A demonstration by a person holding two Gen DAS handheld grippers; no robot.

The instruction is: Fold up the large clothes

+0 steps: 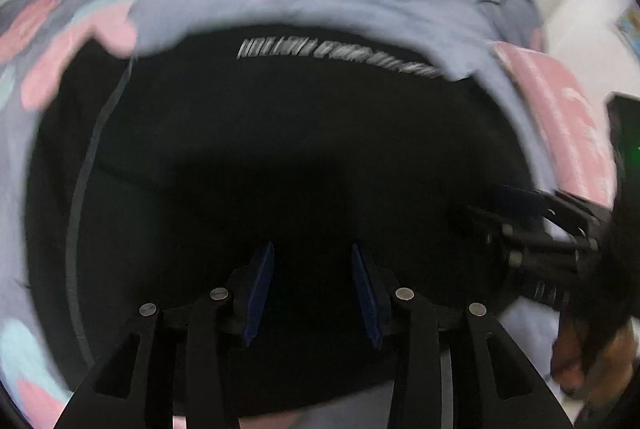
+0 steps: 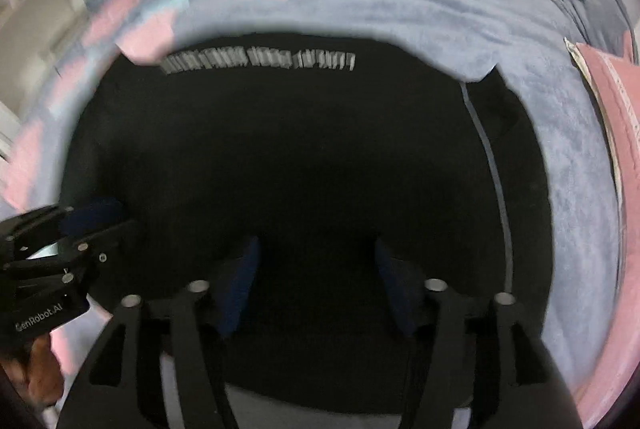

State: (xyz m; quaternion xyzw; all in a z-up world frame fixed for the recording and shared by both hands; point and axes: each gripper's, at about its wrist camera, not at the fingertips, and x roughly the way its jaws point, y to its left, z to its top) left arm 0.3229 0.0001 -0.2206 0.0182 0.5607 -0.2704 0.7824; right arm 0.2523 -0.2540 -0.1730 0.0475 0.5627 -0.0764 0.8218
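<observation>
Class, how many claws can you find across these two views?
2. The left claw and the right claw both hover open over the black garment, side by side.

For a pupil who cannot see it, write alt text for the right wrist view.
A black garment with a band of blurred white lettering lies spread on a grey-blue blanket patterned with pink patches. The right gripper hangs over it, jaws open and empty, while the left gripper enters from the left edge.
</observation>
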